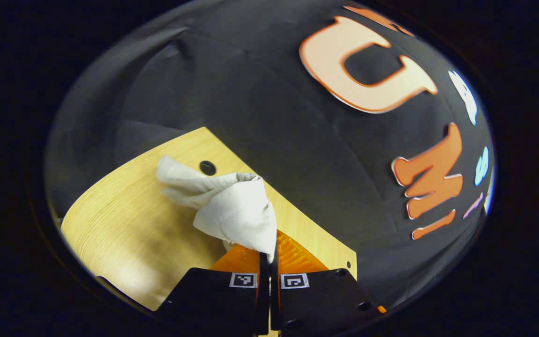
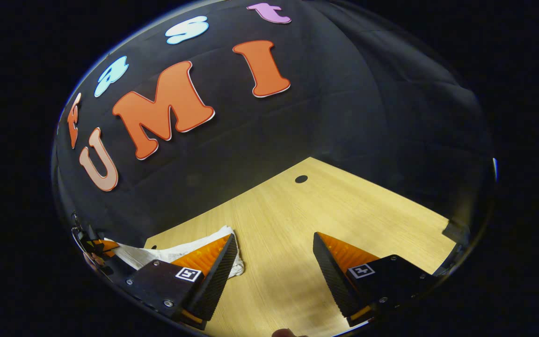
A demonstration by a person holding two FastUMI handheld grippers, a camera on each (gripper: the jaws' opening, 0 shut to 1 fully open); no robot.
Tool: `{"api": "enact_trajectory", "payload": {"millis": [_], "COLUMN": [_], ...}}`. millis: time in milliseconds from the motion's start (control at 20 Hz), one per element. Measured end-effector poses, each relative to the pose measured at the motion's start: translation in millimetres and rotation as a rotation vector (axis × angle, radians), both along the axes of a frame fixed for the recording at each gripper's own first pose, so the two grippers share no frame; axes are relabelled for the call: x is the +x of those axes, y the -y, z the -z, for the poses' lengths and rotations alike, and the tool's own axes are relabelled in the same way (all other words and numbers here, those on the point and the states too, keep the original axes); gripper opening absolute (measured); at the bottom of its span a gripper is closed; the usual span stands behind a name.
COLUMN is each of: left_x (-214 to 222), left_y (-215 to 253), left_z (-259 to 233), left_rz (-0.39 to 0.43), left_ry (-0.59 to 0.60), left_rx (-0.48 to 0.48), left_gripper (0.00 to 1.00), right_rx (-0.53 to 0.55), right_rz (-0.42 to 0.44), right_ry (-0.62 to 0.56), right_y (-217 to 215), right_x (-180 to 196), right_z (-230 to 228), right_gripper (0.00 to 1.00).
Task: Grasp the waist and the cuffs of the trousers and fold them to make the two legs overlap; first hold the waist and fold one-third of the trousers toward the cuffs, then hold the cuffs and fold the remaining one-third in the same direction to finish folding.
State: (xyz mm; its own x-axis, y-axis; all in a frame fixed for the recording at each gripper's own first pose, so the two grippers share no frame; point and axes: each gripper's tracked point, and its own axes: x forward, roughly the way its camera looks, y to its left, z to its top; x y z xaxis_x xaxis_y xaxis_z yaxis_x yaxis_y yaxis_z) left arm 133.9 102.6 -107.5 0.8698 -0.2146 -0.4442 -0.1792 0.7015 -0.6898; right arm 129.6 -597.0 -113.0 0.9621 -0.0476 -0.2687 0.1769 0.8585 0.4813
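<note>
Pale grey-white trousers point(image 1: 225, 206), bunched and lifted off the wooden bench point(image 1: 124, 229), pinched at one edge by the left claw point(image 1: 269, 255), fingers pressed together on the cloth with almost no gap. Hanging forward from that claw in a crumpled fold, with a loose corner reaching out over the bench just beside a round dark hole point(image 1: 207, 167) in the wood. Seen again in the right gripper view as a flat, rumpled patch of the same trousers point(image 2: 180, 252) lying on the bench point(image 2: 325, 210) behind the near finger, close to the back edge where the wood meets the black cloth wall point(image 2: 344, 93). Right claw point(image 2: 274, 262) spread wide apart, gripping nothing, bare wood between its fingers, trousers touching or just behind one finger point(image 2: 213, 274), cannot tell which. Another round hole point(image 2: 301, 179) farther out on the bench, well apart from the trousers.
</note>
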Motion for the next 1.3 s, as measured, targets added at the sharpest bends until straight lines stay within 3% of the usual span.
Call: {"api": "enact_trajectory", "payload": {"millis": [350,500,800,950,1050,1200,1300], "left_x": [20,33,27,12,-2,-32,-46], "left_y": [136,189,281,324,351,393,418], "left_z": [-37,-31,6,39,64,82,73], "left_rz": [0.191,0.248,0.358,0.458,0.575,0.764,0.833], "left_ry": [0.054,0.047,0.004,-0.027,-0.049,-0.051,-0.007], "left_rx": [0.129,0.17,0.236,0.373,0.497,0.604,0.627], "left_gripper": [0.05,0.05,0.05,0.05,0.06,0.18,0.48], "right_rx": [-0.015,-0.011,-0.015,-0.023,-0.02,-0.018,-0.023], "right_rz": [0.03,0.032,-0.044,-0.063,-0.07,-0.078,-0.089], "right_ry": [0.024,0.031,0.036,0.03,0.028,0.03,0.036], "right_y": [35,39,29,38,45,53,54], "right_x": [-20,-27,-36,-38,-36,-33,-31], "right_z": [1,2,6,11,14,17,16], "right_gripper": [0.98,0.98,0.98,0.98,0.98,0.98,0.98]}}
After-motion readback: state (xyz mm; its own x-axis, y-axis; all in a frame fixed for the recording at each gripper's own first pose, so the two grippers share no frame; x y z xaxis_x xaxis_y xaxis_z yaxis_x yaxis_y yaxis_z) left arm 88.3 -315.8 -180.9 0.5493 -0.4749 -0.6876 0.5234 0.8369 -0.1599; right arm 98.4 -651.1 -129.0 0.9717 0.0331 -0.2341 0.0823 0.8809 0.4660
